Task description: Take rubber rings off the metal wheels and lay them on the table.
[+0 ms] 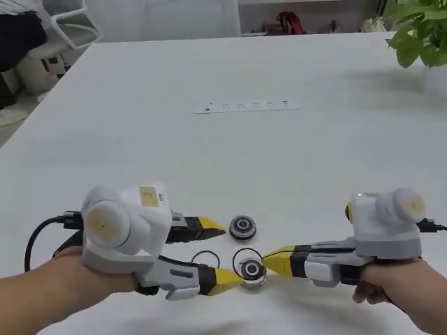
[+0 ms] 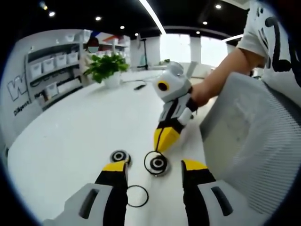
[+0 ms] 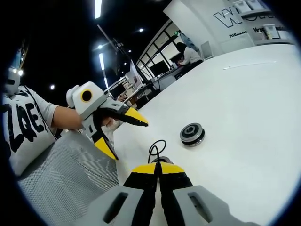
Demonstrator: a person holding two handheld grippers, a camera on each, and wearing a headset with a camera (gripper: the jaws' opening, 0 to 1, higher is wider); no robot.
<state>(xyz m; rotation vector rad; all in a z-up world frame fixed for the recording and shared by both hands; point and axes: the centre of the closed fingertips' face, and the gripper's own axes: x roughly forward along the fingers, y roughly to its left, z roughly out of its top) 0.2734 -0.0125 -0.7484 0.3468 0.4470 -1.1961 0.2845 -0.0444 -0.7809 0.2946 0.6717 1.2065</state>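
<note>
A metal wheel lies near the table's front edge with its black rubber ring pulled partly up off it. My right gripper comes in from the right, shut on that ring. My left gripper is open, its yellow tips straddling the wheel without touching it. A second wheel with its ring still on sits just behind. One loose ring lies flat on the table between the left jaws, also in the left gripper view.
A white power strip lies mid-table, far beyond the work. A potted plant stands at the back right corner and a white chair beyond the back left edge. Bare white tabletop spreads around the wheels.
</note>
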